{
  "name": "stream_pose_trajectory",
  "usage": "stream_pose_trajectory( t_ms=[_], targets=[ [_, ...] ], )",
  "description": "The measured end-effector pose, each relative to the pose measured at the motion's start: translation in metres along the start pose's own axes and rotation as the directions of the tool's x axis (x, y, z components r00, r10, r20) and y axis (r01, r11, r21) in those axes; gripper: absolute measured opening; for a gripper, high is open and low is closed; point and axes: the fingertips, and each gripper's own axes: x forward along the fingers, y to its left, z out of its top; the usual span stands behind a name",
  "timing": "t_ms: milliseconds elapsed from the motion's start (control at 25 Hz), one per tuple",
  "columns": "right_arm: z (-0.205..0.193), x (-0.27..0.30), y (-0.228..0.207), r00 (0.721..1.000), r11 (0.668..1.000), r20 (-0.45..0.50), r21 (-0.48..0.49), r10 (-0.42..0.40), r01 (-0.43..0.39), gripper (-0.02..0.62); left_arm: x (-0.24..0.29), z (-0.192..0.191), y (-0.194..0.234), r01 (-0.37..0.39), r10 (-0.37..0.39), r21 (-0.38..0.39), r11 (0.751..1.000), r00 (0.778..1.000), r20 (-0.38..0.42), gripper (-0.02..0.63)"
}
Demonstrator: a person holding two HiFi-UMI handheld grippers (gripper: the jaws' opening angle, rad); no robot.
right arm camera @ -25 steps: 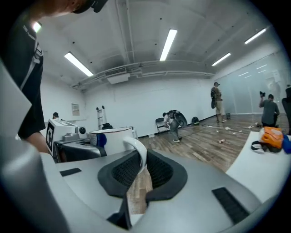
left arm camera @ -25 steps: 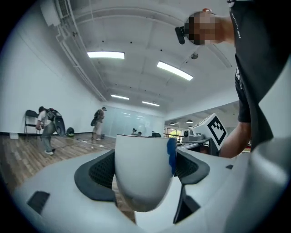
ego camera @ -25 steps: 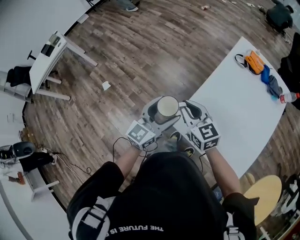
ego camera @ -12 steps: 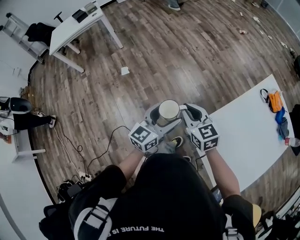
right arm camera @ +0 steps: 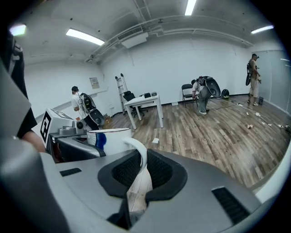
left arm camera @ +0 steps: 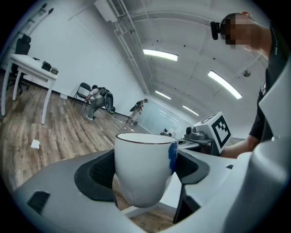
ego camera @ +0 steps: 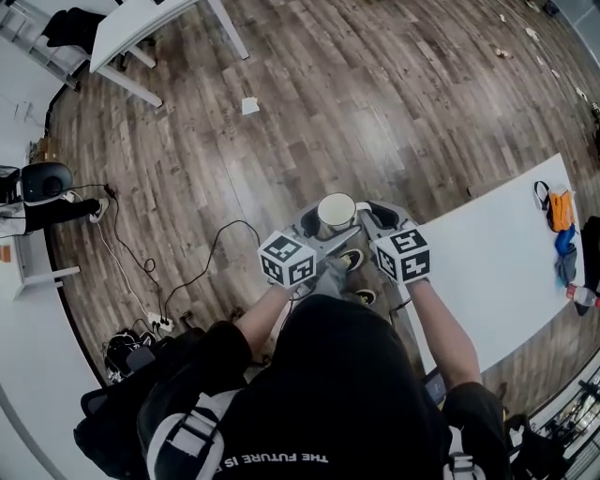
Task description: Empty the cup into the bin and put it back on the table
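Observation:
A white cup [ego camera: 336, 214] with a blue mark is held upright over the wooden floor, in front of the person's body. My left gripper [ego camera: 317, 225] is shut on the cup's body [left arm camera: 143, 168]; its black pads [left arm camera: 97, 175] press both sides. My right gripper [ego camera: 367, 216] is shut on the cup's thin white handle [right arm camera: 138, 157], which runs between its pads, with the cup's body [right arm camera: 111, 139] just beyond. From the head view the inside of the cup looks pale; I cannot tell what is in it. No bin is in view.
A white table [ego camera: 487, 272] stands at the right with orange and blue items [ego camera: 555, 208] at its far end. Cables [ego camera: 141, 281] and a power strip lie on the floor at the left. A white desk [ego camera: 141, 23] and a paper scrap [ego camera: 249, 105] lie further off.
Both grippers with the cup have swung away from the white table, which has slid towards the right edge. More floor and the cables at the left have come into view. The grips are unchanged.

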Motion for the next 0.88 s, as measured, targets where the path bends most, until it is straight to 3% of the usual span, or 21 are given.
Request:
stream_pose_trajectory(
  t_ms=[280, 520, 880],
  targets=[
    [-0.054, 0.048, -0.014, 0.979, 0.995, -0.201, 0.092, 0.044, -0.026, 0.051, 0.014, -0.052, 0.044, -0.048, 0.026, -0.175, 0.983, 0.992, -0.122, 0.380],
    [-0.100, 0.078, -0.018, 0.949, 0.985, -0.304, 0.168, 0.080, -0.030, 0.051, 0.019, -0.096, 0.070, -0.083, 0.026, -0.275, 0.958, 0.979, -0.204, 0.380],
    [-0.114, 0.083, -0.017, 0.943, 0.976, -0.321, 0.215, 0.089, -0.019, 0.051, 0.019, -0.108, 0.075, -0.082, 0.012, -0.295, 0.952, 0.972, -0.233, 0.380]
  ],
)
